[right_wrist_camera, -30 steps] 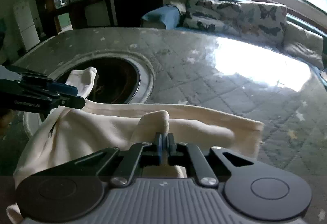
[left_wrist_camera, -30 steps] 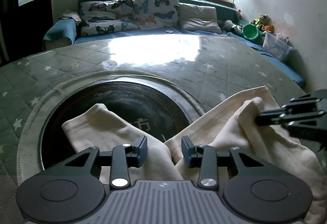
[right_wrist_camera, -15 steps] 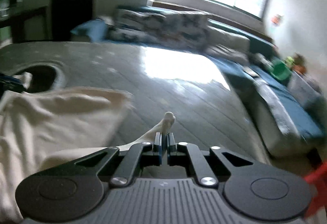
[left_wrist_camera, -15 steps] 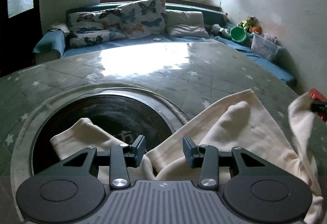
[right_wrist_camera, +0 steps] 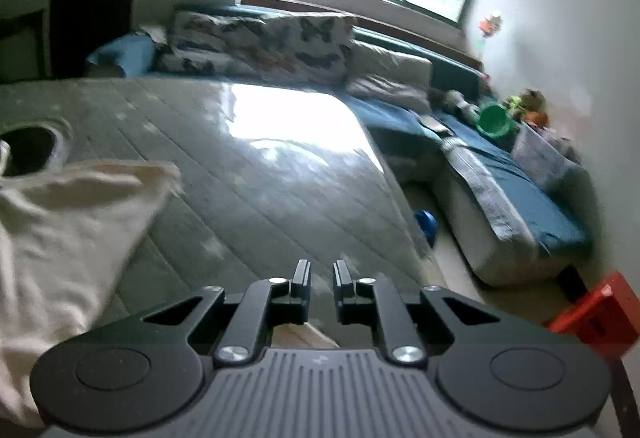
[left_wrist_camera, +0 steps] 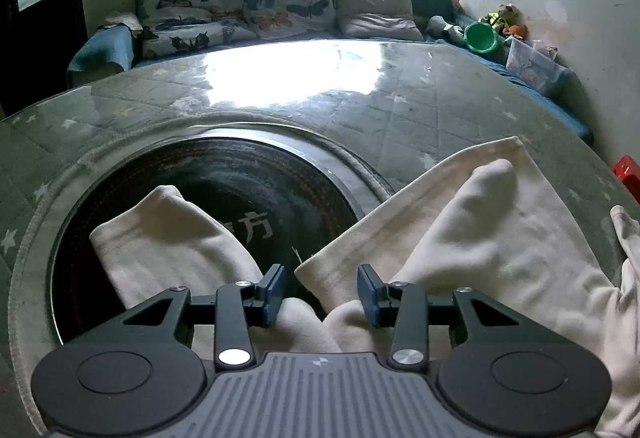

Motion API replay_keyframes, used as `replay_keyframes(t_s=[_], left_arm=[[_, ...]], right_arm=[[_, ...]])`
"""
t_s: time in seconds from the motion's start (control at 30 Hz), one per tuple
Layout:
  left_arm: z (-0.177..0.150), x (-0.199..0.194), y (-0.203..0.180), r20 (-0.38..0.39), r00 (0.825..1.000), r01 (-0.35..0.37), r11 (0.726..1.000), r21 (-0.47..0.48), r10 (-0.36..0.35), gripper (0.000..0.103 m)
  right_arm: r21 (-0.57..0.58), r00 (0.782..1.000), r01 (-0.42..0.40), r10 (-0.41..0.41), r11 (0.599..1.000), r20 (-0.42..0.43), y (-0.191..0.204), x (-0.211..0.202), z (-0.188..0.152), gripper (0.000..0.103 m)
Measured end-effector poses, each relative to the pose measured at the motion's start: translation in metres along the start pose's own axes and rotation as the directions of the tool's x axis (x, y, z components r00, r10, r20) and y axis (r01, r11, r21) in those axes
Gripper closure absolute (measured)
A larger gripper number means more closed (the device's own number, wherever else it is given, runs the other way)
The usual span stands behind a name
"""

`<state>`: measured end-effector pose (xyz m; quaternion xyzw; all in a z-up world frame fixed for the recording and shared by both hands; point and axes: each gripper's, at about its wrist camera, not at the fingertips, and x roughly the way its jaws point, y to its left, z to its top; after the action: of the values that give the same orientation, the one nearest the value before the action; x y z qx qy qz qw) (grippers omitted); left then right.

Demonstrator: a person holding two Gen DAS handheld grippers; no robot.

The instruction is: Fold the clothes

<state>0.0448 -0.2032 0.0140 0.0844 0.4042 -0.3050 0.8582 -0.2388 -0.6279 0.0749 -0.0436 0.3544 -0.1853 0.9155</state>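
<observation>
So we've got the cream garment (left_wrist_camera: 500, 238) spread on the quilted star-print table cover (left_wrist_camera: 400, 110), one end draped over the dark round hotplate (left_wrist_camera: 224, 174) sunk in the middle and the rest running off to the right. Our left gripper (left_wrist_camera: 320, 288) sits right over the bunched near edge, jaws partway apart with cloth lying between them, though we can't really say the pads are pinching it. Our right gripper (right_wrist_camera: 321, 276) is out past the right end, jaws just opening with nothing between them, and the garment lies off to its left. The long axis runs left-right across the near side, so our guess is the left one is way better placed to grab next.
</observation>
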Motion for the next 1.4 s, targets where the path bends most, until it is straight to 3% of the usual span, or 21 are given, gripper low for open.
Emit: replay_keyframes(t_s=[0.03, 0.17, 0.27, 0.53, 0.7, 1.0, 1.2, 1.3, 1.4], left_arm=[[0.000, 0.000, 0.000, 0.001, 1.000, -0.001, 1.000, -0.003, 0.001, 0.062], [0.001, 0.001, 0.002, 0.007, 1.000, -0.009, 1.000, -0.001, 0.009, 0.089], [0.005, -0.002, 0.003, 0.028, 0.999, -0.027, 1.000, 0.004, 0.027, 0.094], [0.045, -0.006, 0.004, 0.166, 0.980, -0.127, 0.989, 0.073, 0.114, 0.094], [0.063, 0.012, 0.015, 0.171, 0.975, -0.157, 0.985, 0.073, 0.143, 0.094], [0.065, 0.044, 0.029, 0.131, 0.975, -0.189, 0.980, 0.067, 0.179, 0.094], [0.075, 0.062, 0.045, 0.105, 0.972, -0.210, 0.978, 0.003, 0.208, 0.094], [0.079, 0.055, 0.057, 0.089, 0.980, -0.173, 0.984, -0.040, 0.176, 0.088], [0.077, 0.032, 0.070, 0.132, 0.966, -0.217, 0.975, -0.046, 0.222, 0.078]], right_arm=[[-0.009, 1.000, -0.020, 0.020, 1.000, 0.002, 0.005, 0.003, 0.004, 0.091], [-0.048, 0.995, -0.104, 0.104, 0.993, -0.002, 0.028, 0.018, 0.019, 0.090], [-0.061, 0.984, -0.176, 0.175, 0.983, -0.025, 0.046, 0.035, 0.031, 0.090], [-0.069, 0.955, -0.289, 0.283, 0.955, -0.083, 0.086, 0.081, 0.061, 0.087], [-0.102, 0.946, -0.313, 0.301, 0.944, -0.122, 0.109, 0.107, 0.069, 0.086], [-0.182, 0.968, -0.240, 0.222, 0.954, -0.117, 0.140, 0.138, 0.077, 0.085], [-0.210, 0.976, -0.212, 0.194, 0.954, -0.100, 0.154, 0.159, 0.093, 0.085], [-0.210, 0.977, -0.209, 0.195, 0.955, -0.088, 0.158, 0.160, 0.098, 0.085], [-0.197, 0.972, -0.233, 0.224, 0.952, -0.067, 0.154, 0.144, 0.096, 0.085]])
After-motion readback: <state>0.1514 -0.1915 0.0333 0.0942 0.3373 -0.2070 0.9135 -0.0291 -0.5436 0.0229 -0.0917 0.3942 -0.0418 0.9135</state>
